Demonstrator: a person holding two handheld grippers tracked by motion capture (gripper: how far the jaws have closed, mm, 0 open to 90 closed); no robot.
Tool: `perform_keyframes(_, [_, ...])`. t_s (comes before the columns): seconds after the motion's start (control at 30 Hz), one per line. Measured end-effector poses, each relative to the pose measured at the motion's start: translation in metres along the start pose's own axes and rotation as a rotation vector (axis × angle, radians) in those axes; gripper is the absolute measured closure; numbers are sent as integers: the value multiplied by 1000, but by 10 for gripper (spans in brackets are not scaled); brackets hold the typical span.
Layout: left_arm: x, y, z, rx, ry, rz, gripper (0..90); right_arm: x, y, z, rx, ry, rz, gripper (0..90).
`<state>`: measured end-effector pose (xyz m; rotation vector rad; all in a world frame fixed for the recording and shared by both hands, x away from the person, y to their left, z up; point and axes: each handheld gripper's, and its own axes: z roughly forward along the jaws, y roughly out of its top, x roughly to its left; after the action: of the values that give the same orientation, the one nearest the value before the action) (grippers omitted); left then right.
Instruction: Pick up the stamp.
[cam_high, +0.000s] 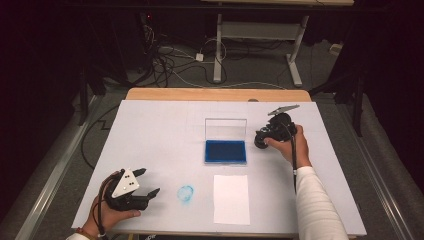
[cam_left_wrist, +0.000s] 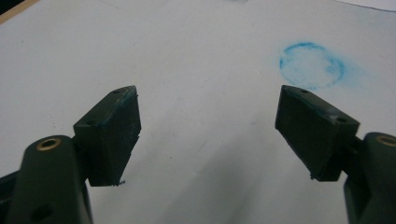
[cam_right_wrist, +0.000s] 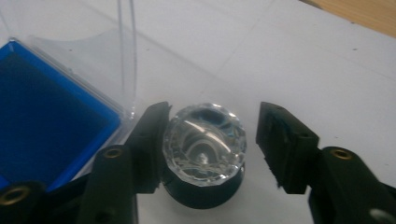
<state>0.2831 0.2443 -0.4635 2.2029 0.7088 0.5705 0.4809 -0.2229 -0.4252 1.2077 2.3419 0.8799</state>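
Counting what lies on the white worktop, one ink pad, one stamp, one sheet of paper and one blue ring print are seen, along with two hand-held grippers. The ink pad is a flat rectangular tray of clear plastic filled with a deep blue, matte cushion, and its transparent lid is stood upright at the far edge. The paper is a plain white rectangle laid just in front of the pad. The ring print is a faint, smudged blue circle stamped straight onto the worktop, to the left of the paper. The stamp is a round piece with a clear, faceted, glassy top set on a dark base; it is stood on the worktop just beside the right edge of the ink pad. The right hand-held gripper is placed around it, one pad touching its side and the other a little apart, so no full grip is made. The left hand-held gripper is held open and empty near the ring print.
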Motion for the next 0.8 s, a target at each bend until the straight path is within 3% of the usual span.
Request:
perform_keyframes(0.13, [0, 0, 1, 8, -3, 1, 215, 3, 2, -4, -17, -7, -15, 556])
perform_keyframes(0.53, [-1, 0, 2, 10, -9, 5, 214, 4, 1, -4, 15, -1, -21, 521])
perform_keyframes(0.57, [-1, 0, 2, 12, -8, 6, 214, 3, 0, -4, 14, 3, -16, 562])
perform_keyframes(0.8, [-1, 0, 3, 12, -15, 11, 215, 7, 2, -4, 29, -17, -34, 568])
